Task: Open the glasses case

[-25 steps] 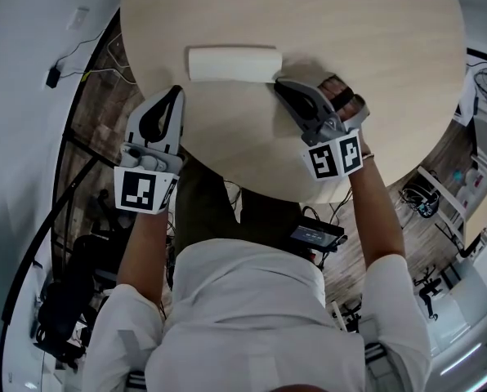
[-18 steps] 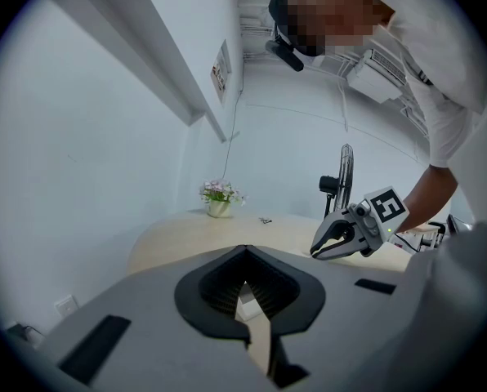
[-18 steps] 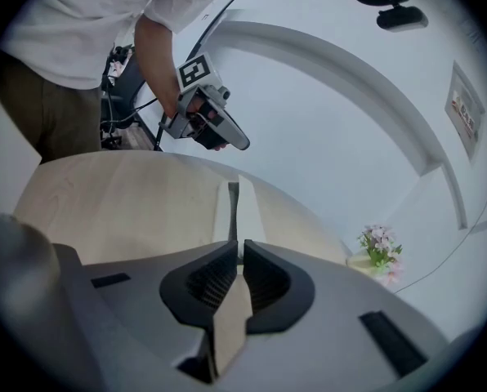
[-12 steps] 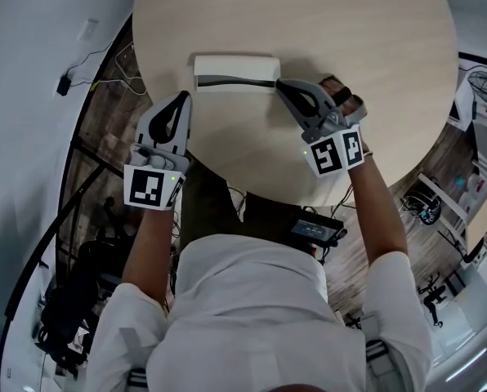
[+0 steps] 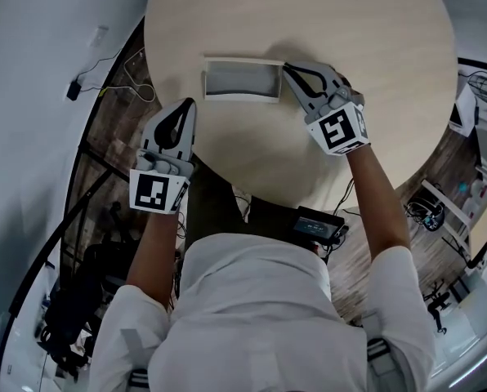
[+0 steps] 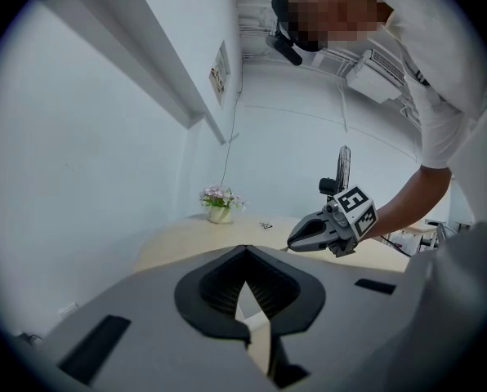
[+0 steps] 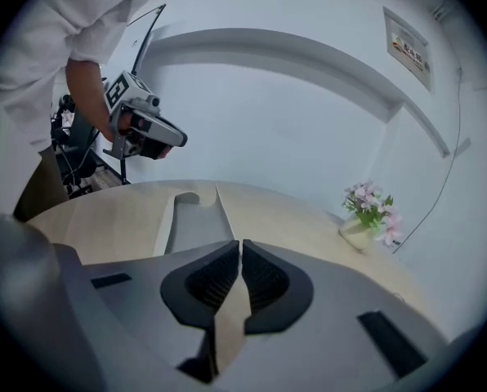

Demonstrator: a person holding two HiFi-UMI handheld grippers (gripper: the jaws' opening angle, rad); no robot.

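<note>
Seemingly light, stiff and smooth, the open glasses case (image 5: 239, 80) is best gripped by its right-end rim; right gripper (image 5: 288, 68) at that end closed on nothing, left gripper (image 5: 186, 104) likewise.

A round, pale wooden table (image 5: 374, 96) stands on wood-patterned flooring (image 5: 104, 129). A small cream pot of pink flowers (image 7: 366, 215) sits near the table's rim, close to the white wall (image 7: 292, 121), where a printed sign (image 7: 408, 49) hangs high. A black box with cables (image 5: 317, 228) shows just past the table's near edge.
</note>
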